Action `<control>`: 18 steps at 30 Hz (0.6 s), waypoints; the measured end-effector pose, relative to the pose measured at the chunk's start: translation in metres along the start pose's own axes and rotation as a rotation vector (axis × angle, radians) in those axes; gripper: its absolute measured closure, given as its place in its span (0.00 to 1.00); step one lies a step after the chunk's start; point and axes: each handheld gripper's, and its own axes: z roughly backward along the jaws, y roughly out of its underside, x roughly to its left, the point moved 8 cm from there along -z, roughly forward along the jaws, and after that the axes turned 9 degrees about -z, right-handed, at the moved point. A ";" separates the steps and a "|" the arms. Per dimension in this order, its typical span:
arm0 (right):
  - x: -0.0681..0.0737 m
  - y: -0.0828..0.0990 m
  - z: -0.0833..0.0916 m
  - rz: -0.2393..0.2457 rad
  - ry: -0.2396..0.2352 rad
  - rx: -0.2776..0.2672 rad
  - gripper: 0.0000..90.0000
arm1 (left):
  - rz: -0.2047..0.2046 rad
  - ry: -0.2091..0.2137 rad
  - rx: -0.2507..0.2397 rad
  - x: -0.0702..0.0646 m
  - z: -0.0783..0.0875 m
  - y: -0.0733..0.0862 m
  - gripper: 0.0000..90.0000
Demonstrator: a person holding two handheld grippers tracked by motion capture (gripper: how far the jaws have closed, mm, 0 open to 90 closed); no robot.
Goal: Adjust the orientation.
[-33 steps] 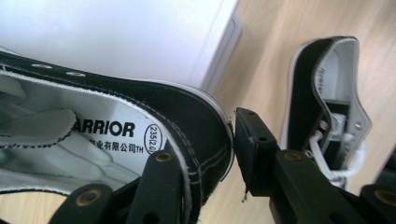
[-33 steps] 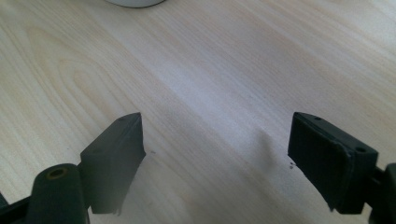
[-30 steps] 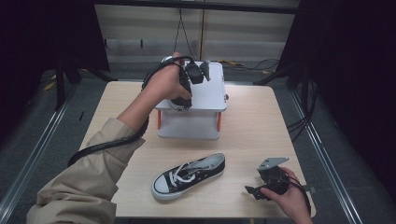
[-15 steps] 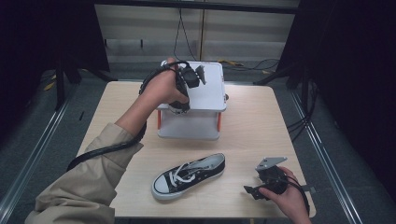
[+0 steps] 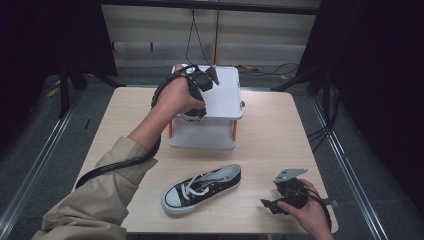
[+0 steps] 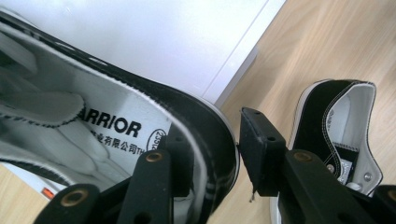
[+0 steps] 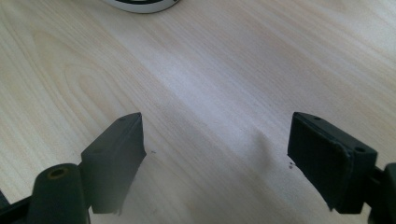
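A black canvas shoe (image 6: 140, 121) with a white lining lies on top of a white stand (image 5: 222, 97); in the high view the left hand partly hides this shoe (image 5: 192, 114). My left gripper (image 6: 212, 149) straddles its heel wall, one pad (image 6: 180, 161) inside the shoe and the other pad (image 6: 261, 154) just outside, a slim gap showing. Its jaws have just been opening. The matching shoe (image 5: 202, 189) lies on the table in front of the stand. My right gripper (image 7: 215, 140) rests open over bare wood at the front right (image 5: 272, 205).
The white stand has orange corner posts and sits at the table's (image 5: 280, 130) far middle. A thick black cable (image 5: 115, 167) trails from the left gripper across the left side. The matching shoe's heel (image 6: 341, 126) lies below the left gripper.
The left hand has shifted slightly over the stand and its gripper's top now tips toward the far side. The right hand and the shoe on the table have not moved.
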 end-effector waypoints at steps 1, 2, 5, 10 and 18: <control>0.000 0.000 0.000 -0.001 -0.001 -0.004 0.20 | 0.002 0.002 0.007 -0.001 -0.001 0.001 0.75; 0.000 -0.001 0.000 -0.002 -0.001 -0.007 0.20 | 0.009 -0.001 0.006 0.000 0.000 0.001 0.76; -0.001 -0.001 0.001 0.000 0.001 -0.010 0.20 | -0.013 -0.008 0.013 -0.001 0.002 -0.001 0.77; -0.002 -0.001 0.001 0.000 0.000 -0.011 0.20 | -0.067 -0.021 0.015 -0.001 0.005 -0.006 0.78; -0.004 0.001 0.001 -0.006 0.000 -0.007 0.20 | -0.117 -0.039 -0.036 0.015 0.009 -0.014 0.78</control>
